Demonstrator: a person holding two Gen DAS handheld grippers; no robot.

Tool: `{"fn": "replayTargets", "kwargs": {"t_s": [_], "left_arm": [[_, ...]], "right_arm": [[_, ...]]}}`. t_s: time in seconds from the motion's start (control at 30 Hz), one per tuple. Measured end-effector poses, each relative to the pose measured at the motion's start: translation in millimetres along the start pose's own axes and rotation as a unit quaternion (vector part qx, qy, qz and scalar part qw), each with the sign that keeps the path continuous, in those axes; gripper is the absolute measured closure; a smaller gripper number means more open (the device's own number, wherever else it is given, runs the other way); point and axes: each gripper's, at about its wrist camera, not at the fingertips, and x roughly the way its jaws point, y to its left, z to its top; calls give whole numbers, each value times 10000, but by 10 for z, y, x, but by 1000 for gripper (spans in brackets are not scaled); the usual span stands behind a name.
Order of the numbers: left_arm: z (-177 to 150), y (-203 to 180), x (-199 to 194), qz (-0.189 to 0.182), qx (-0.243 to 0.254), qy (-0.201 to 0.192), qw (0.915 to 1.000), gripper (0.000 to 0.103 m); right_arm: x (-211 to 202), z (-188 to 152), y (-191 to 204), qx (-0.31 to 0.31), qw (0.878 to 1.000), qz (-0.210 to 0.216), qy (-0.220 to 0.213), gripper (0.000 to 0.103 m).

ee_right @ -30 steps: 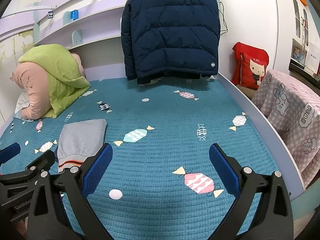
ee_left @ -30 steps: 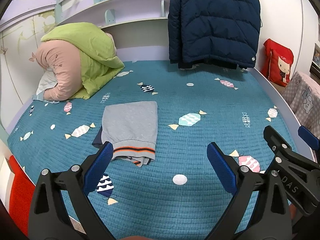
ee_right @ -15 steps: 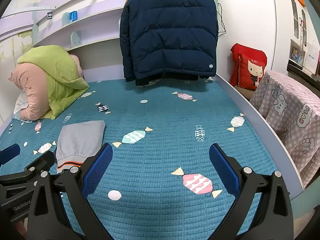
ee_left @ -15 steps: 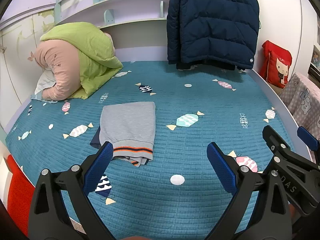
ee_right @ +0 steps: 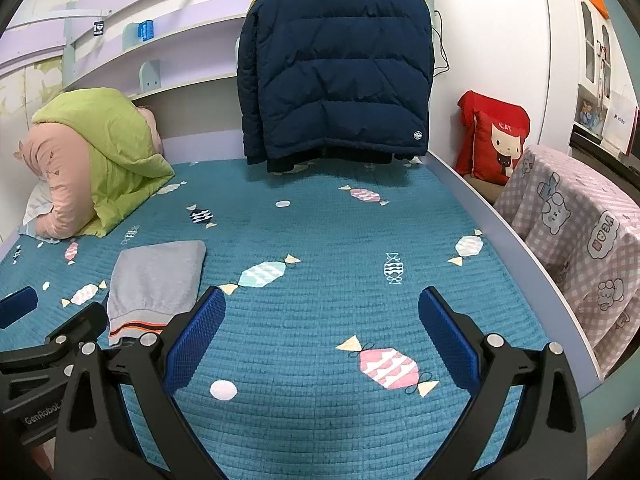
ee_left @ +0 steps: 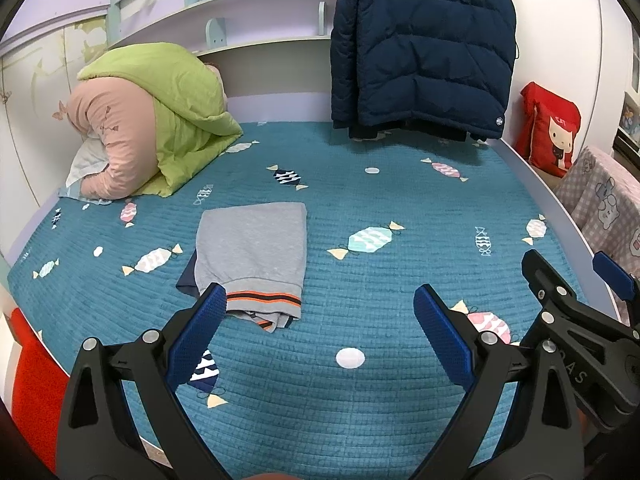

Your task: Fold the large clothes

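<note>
A folded grey garment (ee_left: 252,256) with an orange-striped hem lies flat on the teal candy-print bedspread (ee_left: 380,208), left of centre. In the right wrist view the same grey garment (ee_right: 156,280) sits at the left. My left gripper (ee_left: 320,320) hovers open over the bed's near edge, its left pad just in front of the garment's hem. My right gripper (ee_right: 322,320) is open too, over bare bedspread to the garment's right. Neither holds anything. A navy and yellow puffer jacket (ee_left: 424,48) hangs at the head of the bed.
A green and pink rolled duvet (ee_left: 148,120) lies at the back left. A red cushion (ee_left: 550,132) leans at the right wall, beside a checked pink cover (ee_right: 580,240). Shelves (ee_left: 240,8) run above the headboard. The right gripper's body (ee_left: 580,320) shows at the left view's right.
Both grippers have drifted slightly; the scene shifts a little in each view. The garment has not moved, and both grippers stay open.
</note>
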Motion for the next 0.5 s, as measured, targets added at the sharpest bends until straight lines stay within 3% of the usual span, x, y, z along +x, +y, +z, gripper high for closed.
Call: {"fn": "replayTargets", "kwargs": {"t_s": [0.5], "left_arm": [[-2, -3, -4, 1, -8, -2, 10000, 8]], "right_arm": [[-31, 1, 6, -18, 10000, -55, -32, 9]]}}
